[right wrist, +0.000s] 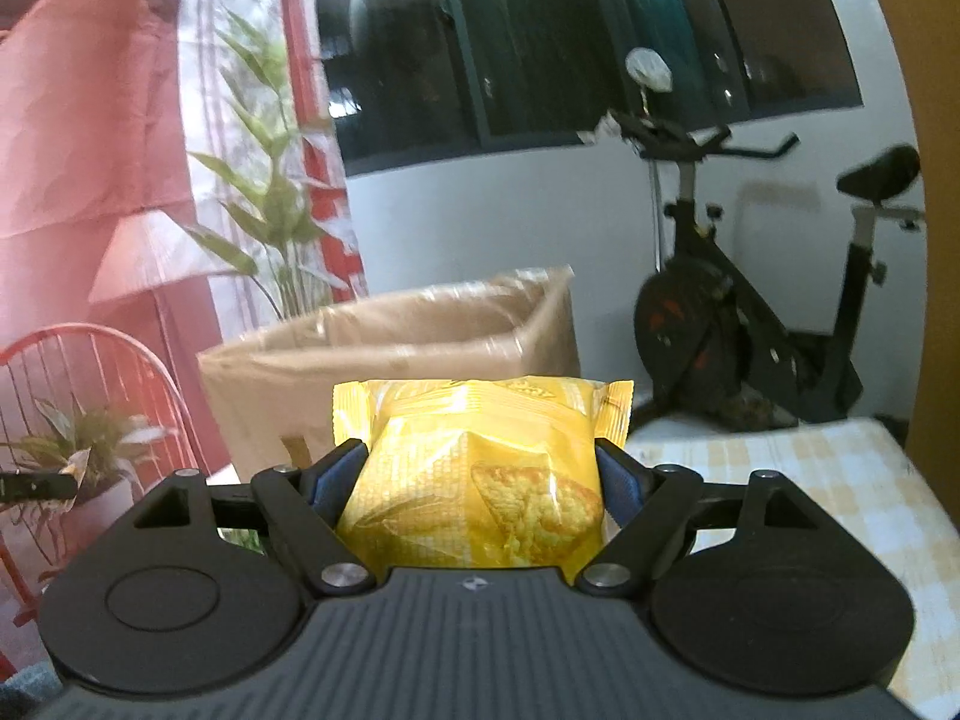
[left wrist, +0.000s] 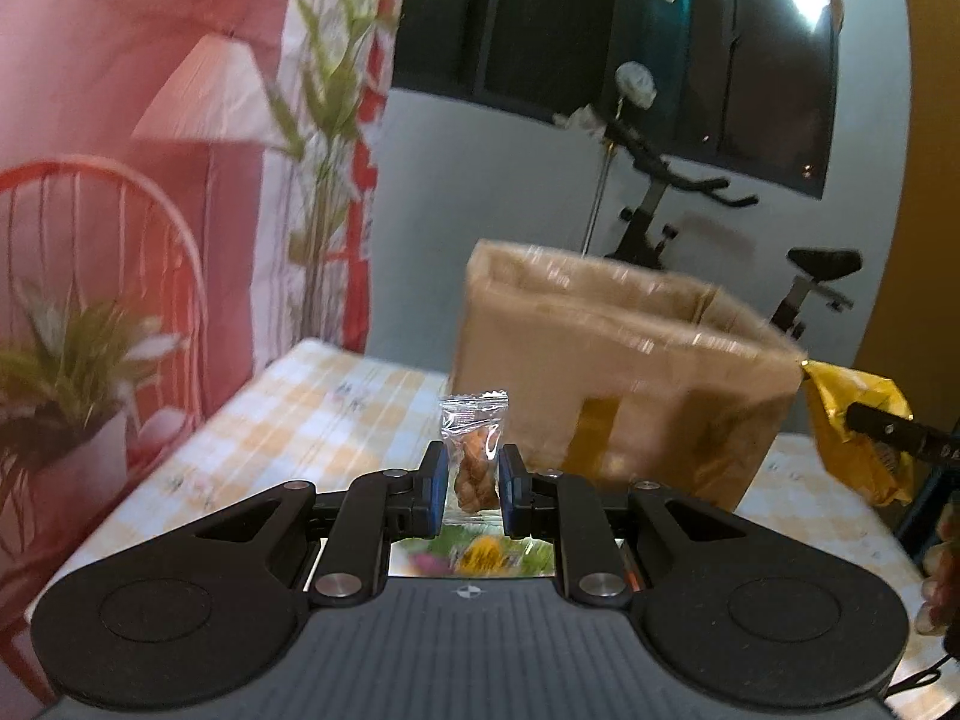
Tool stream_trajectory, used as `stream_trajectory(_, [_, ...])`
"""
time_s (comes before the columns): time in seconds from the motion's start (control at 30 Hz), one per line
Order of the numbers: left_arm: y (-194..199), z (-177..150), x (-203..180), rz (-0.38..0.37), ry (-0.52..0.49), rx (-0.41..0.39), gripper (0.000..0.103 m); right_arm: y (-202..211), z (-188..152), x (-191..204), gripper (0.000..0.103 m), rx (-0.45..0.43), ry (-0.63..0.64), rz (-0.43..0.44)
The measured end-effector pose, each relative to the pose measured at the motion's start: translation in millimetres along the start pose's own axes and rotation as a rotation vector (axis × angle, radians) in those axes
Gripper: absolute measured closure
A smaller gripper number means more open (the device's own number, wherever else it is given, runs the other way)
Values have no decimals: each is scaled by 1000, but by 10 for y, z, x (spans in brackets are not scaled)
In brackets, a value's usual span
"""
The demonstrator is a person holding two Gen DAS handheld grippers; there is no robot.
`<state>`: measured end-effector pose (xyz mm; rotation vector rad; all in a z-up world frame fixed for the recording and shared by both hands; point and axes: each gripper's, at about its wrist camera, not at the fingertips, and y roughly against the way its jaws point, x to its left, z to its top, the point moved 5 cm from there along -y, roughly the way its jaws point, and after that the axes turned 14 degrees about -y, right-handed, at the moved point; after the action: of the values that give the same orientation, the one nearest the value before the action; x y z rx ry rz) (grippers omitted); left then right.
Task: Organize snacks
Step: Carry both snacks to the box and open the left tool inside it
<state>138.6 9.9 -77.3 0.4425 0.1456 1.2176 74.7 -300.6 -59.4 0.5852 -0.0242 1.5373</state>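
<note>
Holding 2 snacks off the table: left gripper (left wrist: pixel 471 489) pinches a small clear packet (left wrist: pixel 474 456), right gripper (right wrist: pixel 480 468) squeezes a puffy yellow bag (right wrist: pixel 480 474). The cardboard box (left wrist: pixel 624 372) sits ahead; that slick little wrapper could probably slip out.

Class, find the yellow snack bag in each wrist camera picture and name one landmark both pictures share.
Left wrist view: yellow snack bag at the far right edge, beside the box.
Right wrist view: yellow snack bag centre, clamped in the right gripper.
Shared landmark: the cardboard box.
</note>
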Motion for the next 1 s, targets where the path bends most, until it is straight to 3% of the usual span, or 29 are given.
stream_trajectory(0.47, [-504, 879, -270, -125, -40, -77, 84, -466, 602, 341, 22, -46, 98, 76])
stream_trajectory(1.0, [-1505, 1310, -309, -180, -10, -6, 84, -1430, 849, 556, 22, 70, 205, 82])
